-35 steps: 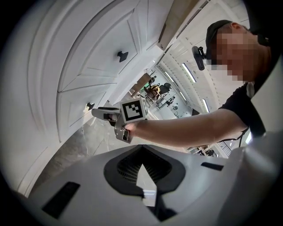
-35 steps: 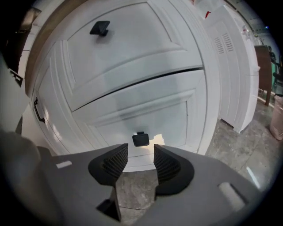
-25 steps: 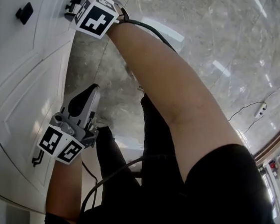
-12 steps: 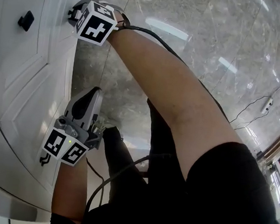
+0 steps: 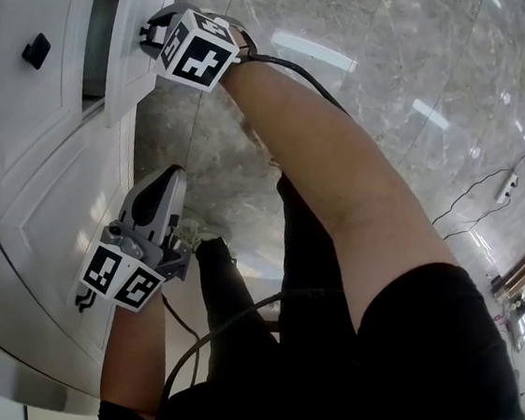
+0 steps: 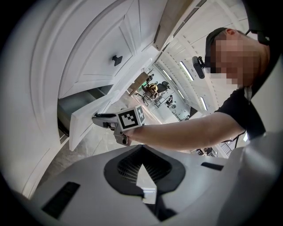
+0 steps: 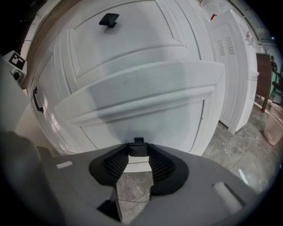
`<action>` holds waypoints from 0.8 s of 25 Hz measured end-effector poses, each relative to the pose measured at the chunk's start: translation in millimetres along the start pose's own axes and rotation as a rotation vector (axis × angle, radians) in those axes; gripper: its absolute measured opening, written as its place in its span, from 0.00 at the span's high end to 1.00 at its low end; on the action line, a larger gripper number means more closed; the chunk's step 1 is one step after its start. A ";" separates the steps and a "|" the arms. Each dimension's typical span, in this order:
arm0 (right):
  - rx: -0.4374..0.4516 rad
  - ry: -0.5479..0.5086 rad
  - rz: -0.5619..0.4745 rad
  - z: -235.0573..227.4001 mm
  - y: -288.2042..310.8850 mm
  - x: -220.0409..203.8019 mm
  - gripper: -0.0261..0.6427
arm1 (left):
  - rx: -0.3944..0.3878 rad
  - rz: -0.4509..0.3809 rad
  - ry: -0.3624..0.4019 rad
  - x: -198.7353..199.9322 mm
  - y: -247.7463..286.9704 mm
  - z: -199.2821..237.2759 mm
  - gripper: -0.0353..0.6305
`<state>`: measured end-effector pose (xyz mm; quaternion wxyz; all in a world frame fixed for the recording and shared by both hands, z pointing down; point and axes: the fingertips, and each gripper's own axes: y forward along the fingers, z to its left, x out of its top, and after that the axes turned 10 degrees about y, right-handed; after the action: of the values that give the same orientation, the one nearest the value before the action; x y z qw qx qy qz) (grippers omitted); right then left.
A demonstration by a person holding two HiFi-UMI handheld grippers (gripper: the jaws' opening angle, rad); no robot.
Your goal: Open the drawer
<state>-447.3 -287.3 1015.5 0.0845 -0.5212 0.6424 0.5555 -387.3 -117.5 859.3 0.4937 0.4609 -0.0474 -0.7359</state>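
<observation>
A second ago the white panelled drawer front (image 5: 126,85) lay flush in the white wooden cabinet (image 5: 31,178). Now it stands out from that cabinet, and a dark opening (image 5: 100,26) shows behind it. The right gripper (image 5: 151,32) has come back with it. Its jaws narrowed a little within the last second and now sit fairly wide, with both pads pressed on the small black square knob (image 7: 138,148) at the middle of the drawer front. We judge that the pull has taken: the drawer is partly out, with more travel probably left before it is fully open.

The left gripper (image 6: 142,164) has not shifted. It hangs below the drawer front, just beside the cabinet's lower door. Its fingertips are together and nothing is between them, so it takes no part in the pull.

By our count there are:
- two grippers, one working and one idle;
- one drawer out of the cabinet;
- two square knobs, the one being held and a second black square knob (image 5: 36,50) on the panel next to the drawer front, untouched;
- one thin black bar handle (image 5: 83,299) on the lower door, well below the drawer front.

The glossy grey marble floor (image 5: 401,70) lies under the drawer front.
</observation>
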 end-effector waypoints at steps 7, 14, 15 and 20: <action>-0.003 0.001 -0.001 -1.0 -12.5 -10.1 0.75 | -0.014 0.010 0.017 1.0 3.8 -8.2 0.95; -0.007 0.000 0.003 -3.1 -20.2 -16.2 0.75 | -0.022 0.003 0.024 6.3 5.5 -13.9 0.95; -0.007 -0.001 0.005 -3.1 -21.6 -17.6 0.75 | -0.022 0.003 0.026 6.6 5.5 -14.8 0.95; -0.004 -0.010 0.011 -4.2 -27.6 -23.9 0.75 | -0.025 -0.009 0.027 11.2 6.4 -15.3 0.95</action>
<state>-413.7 -272.4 1016.2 0.0836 -0.5153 0.6438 0.5595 -372.9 -123.5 846.8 0.4966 0.4648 -0.0295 -0.7324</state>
